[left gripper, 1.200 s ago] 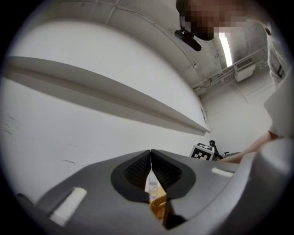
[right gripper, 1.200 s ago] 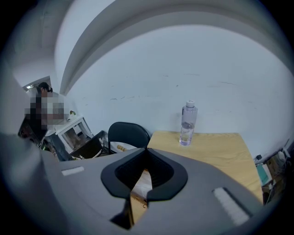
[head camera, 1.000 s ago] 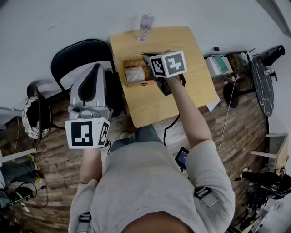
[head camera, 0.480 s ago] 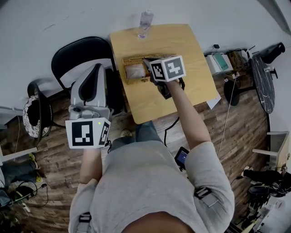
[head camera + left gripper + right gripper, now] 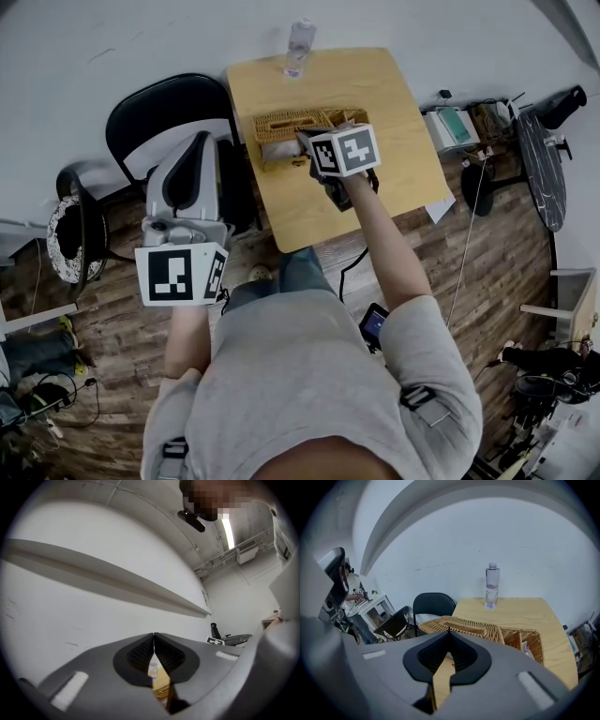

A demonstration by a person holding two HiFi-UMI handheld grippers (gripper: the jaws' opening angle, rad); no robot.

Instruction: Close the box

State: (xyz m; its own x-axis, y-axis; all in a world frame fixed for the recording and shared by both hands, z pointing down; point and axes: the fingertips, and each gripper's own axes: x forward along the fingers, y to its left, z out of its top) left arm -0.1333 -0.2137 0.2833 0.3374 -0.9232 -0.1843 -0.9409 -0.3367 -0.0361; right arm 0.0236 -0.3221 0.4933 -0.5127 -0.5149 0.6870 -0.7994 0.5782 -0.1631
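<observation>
Woven wicker lid (image 5: 281, 123) has swung up; fingers of left gripper (image 5: 153, 639) and right gripper (image 5: 449, 634) are closed.

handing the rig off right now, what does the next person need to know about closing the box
Left gripper: shut, empty, held off to the left of the table, by the black chair; not in the job.
Right gripper: shut, holding nothing, tips right at the wicker lid; contact cannot be told.
Box: wicker, on the table, short of the water bottle. Its lid stands partway up and the opening shows.
Done: lid partway over.
Left: likely nudge the lid down with the shut right jaws until it lies flat on the box, then pull back.
</observation>
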